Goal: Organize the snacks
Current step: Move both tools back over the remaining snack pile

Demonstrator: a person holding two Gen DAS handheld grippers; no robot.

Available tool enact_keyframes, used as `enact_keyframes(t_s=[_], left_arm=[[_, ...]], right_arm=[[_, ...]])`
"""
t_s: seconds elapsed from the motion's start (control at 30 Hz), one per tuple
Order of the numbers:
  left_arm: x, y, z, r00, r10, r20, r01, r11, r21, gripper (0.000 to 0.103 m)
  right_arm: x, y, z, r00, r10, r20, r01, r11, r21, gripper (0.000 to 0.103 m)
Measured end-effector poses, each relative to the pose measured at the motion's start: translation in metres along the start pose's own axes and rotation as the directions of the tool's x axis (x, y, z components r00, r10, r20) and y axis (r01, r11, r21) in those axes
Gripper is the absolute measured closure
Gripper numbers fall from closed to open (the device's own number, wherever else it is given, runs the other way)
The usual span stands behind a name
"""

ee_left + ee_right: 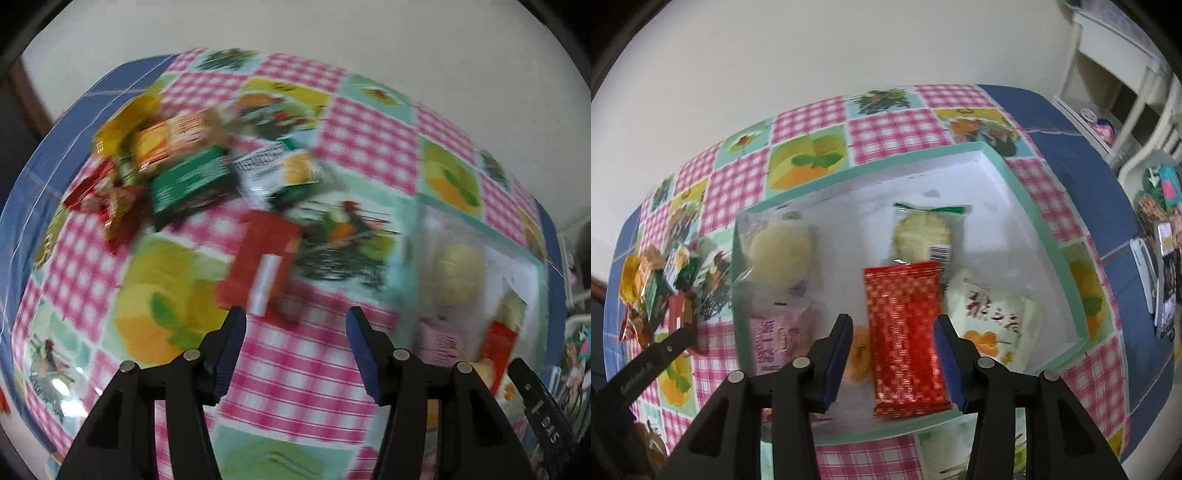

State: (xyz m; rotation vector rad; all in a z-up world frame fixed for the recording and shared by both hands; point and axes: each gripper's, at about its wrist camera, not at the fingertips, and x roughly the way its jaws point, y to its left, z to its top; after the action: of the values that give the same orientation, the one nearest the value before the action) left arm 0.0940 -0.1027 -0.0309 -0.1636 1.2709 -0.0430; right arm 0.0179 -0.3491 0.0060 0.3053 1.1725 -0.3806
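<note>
The left wrist view was smeared with motion blur, so the print on the loose snacks could not be read and their edges ran together. The right edge of that view cut off the box, leaving only a pale blurred round cake and a pink packet visible there. In the right wrist view the near rim of the box [1012,173] was partly hidden behind the right gripper's [892,354] fingers, and a yellow-orange snack lay half covered beneath the red packet [905,336].

That red packet sat between the right gripper's blue pads, its long axis running straight away from the gripper, its far end pointing toward a round cracker packet [925,236]. The pads stood close on either side of its near half; whether they pressed on it could not be told. Ahead and left of the gripper lay a round pale cake [781,254], left a pink packet [779,332], right a white packet [991,317], all inside the box.

The left gripper [295,338] pointed steeply down over the checked tablecloth [295,373], jaws apart with nothing between them. Just beyond its left finger lay a red box [266,266], its long axis tilted away and slightly right. Farther ahead and left sat the pile of loose snacks [177,166], well apart from the gripper. The other gripper's black finger edged in at lower right.
</note>
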Motion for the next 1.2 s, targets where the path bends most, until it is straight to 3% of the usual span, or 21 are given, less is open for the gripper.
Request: enact_keyframes(t_s=[0.23, 0.37, 0.53, 0.6, 0.73, 0.8, 1.2], left_arm=[[0.004, 0.032, 0.002, 0.998, 0.061, -0.006, -0.061, 0.996, -0.06, 0.046], [0.0, 0.045, 0.002, 0.994, 0.108, 0.023, -0.104, 0.988, -0.113, 0.045], [-0.003, 0.063, 0.004, 0.989, 0.14, 0.045, -0.129, 0.972, -0.195, 0.033], [-0.003, 0.069, 0.004, 0.987, 0.152, 0.047, -0.139, 0.968, -0.211, 0.028], [-0.001, 0.072, 0.003, 0.985, 0.165, 0.047, -0.151, 0.964, -0.221, 0.019], [0.001, 0.071, 0.004, 0.985, 0.166, 0.048, -0.152, 0.964, -0.218, 0.014], [0.005, 0.063, 0.012, 0.994, 0.082, 0.071, -0.07, 0.985, -0.157, 0.004]], right_arm=[[-0.004, 0.042, -0.008, 0.999, 0.048, 0.026, -0.045, 0.993, -0.111, 0.053], [-0.005, 0.065, -0.017, 0.996, 0.08, 0.029, -0.074, 0.983, -0.169, 0.046], [-0.004, 0.08, -0.023, 0.994, 0.107, 0.032, -0.098, 0.975, -0.197, 0.033], [-0.003, 0.086, -0.025, 0.992, 0.122, 0.032, -0.113, 0.97, -0.215, 0.017], [-0.003, 0.093, -0.029, 0.989, 0.147, 0.034, -0.135, 0.961, -0.242, 0.011], [-0.003, 0.096, -0.029, 0.988, 0.149, 0.038, -0.135, 0.959, -0.249, 0.001], [0.001, 0.092, -0.03, 0.984, 0.162, 0.077, -0.141, 0.964, -0.226, 0.0]])
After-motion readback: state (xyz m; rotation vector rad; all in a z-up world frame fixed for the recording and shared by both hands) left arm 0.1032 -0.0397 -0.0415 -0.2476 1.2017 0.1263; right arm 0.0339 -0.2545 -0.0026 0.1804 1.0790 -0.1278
